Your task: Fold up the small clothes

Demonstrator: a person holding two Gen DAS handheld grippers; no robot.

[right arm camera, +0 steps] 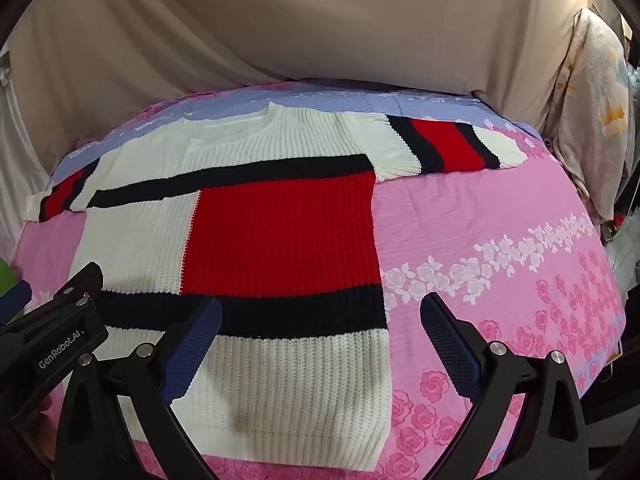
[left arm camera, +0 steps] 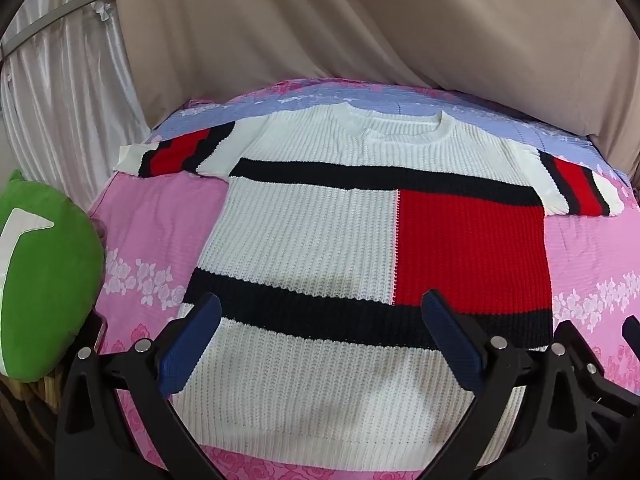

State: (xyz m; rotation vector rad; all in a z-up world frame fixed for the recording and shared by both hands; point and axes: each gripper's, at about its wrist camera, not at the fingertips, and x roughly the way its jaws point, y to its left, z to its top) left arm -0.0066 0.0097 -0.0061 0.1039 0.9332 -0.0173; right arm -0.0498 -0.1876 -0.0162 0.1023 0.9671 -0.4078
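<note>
Nearest us, our left claw (left arm camera: 320,320) and right claw (right arm camera: 320,324) both gape wide and hold nothing above the white hem of the sweater (left arm camera: 320,220), which lies flat and face up on the pink rose-print bedspread (left arm camera: 160,220), sleeves spread out sideways, its ribbed knit white with black bands and a red block, neckline toward the far beige curtain (left arm camera: 320,20). Only the left view takes in the green cushion (left arm camera: 48,272) beside the bed; only the right view shows the bare bedspread to the sweater's right and the floral bedding (right arm camera: 592,120) piled beyond it
</note>
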